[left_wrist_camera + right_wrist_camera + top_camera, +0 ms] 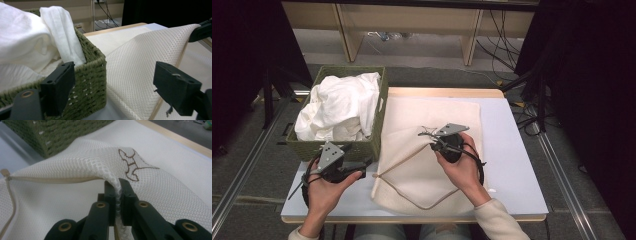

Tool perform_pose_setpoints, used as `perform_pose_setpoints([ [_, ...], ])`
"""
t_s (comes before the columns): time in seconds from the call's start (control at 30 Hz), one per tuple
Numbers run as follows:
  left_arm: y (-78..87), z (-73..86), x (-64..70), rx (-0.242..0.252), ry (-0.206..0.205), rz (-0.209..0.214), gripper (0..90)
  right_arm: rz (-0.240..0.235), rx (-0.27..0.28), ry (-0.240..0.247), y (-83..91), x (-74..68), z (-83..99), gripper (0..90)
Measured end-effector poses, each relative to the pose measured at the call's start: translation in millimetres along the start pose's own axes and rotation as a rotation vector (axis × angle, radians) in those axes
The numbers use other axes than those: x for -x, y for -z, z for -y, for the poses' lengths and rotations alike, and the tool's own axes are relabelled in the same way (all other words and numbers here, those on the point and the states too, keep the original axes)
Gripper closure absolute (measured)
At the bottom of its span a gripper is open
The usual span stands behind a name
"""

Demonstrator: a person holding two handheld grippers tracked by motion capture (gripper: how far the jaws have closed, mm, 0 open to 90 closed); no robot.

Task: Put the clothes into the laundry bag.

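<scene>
Two grippers in use: right gripper (pixel 117 195) has its jaws clamped on the mesh bag (pixel 422 165), lifting its upper layer, probably to open it. Left gripper (pixel 112 87) waits beside the green basket (pixel 379 130) of white cloth (pixel 339 107), jaws apart.

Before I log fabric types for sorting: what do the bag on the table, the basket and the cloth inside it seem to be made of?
The mesh laundry bag looks like cream synthetic netting: open honeycomb holes, beige zipper. The basket seems woven green cord or paper rope, matte, with visible plaited strands. The white cloth looks like soft, crumpled cotton; fibre uncertain. The right tongs pinch a fold of the bag.
</scene>
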State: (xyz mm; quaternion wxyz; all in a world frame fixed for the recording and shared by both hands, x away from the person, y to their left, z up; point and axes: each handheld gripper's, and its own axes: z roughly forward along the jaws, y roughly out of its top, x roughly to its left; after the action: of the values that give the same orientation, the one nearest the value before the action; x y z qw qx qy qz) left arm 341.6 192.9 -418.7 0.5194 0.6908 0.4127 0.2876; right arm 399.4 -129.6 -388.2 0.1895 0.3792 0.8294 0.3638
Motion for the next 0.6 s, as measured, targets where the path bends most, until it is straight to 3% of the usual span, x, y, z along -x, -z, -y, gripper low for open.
perform_pose_setpoints([
  [0.03,-0.7,-2.4,-0.3,0.000,-0.004,-0.008,15.4,-0.005,0.007,0.021,-0.4,1.2,-1.5,86.8],
  [0.1,-2.5,-6.3,-2.0,-0.003,-0.005,-0.014,12.0,-0.005,0.013,0.009,0.1,0.4,-4.4,86.8],
  [0.13,-4.4,-9.7,-5.3,-0.004,-0.009,-0.022,10.3,-0.001,0.033,0.048,-0.9,1.7,-7.2,86.8],
  [0.17,-5.3,-11.5,-7.0,-0.004,-0.003,-0.031,10.3,-0.001,0.033,0.048,-0.9,1.7,-7.2,86.8],
  [0.2,-6.4,-15.0,-11.5,-0.006,-0.003,-0.048,7.9,0.001,0.038,0.005,-0.2,-1.5,-8.5,86.9],
  [0.23,-7.1,-17.4,-14.5,-0.004,-0.005,-0.060,7.9,0.001,0.038,0.005,-0.2,-1.5,-8.5,86.9],
  [0.27,-9.6,-24.3,-23.2,-0.015,-0.010,-0.099,5.6,0.000,0.048,0.018,0.0,-1.3,-9.6,86.9],
  [0.3,-9.6,-24.3,-23.2,-0.015,-0.010,-0.099,4.2,0.000,0.048,0.018,0.0,-1.3,-9.6,86.9],
  [0.37,-14.1,-31.2,-31.8,-0.033,-0.018,-0.140,2.3,-0.001,0.044,0.005,0.9,-2.3,-9.6,86.9],
  [0.4,-20.6,-37.5,-40.8,-0.064,-0.018,-0.167,0.0,0.000,0.046,0.027,0.5,-0.9,-9.1,86.9],
  [0.43,-20.6,-37.5,-40.8,-0.064,-0.018,-0.167,0.0,0.000,0.046,0.027,0.5,-0.9,-9.1,86.9],
  [0.47,-27.4,-42.8,-48.7,-0.083,-0.016,-0.181,0.0,-0.003,0.035,-0.017,0.7,-3.6,-8.2,86.8],
  [0.5,-27.4,-42.8,-48.7,-0.083,-0.016,-0.181,0.0,-0.003,0.035,-0.017,0.7,-3.6,-8.2,86.8],
  [0.6,-44.6,-58.0,-72.1,-0.127,0.002,-0.220,0.0,-0.001,0.032,-0.014,1.3,-4.9,-8.3,86.8],
])
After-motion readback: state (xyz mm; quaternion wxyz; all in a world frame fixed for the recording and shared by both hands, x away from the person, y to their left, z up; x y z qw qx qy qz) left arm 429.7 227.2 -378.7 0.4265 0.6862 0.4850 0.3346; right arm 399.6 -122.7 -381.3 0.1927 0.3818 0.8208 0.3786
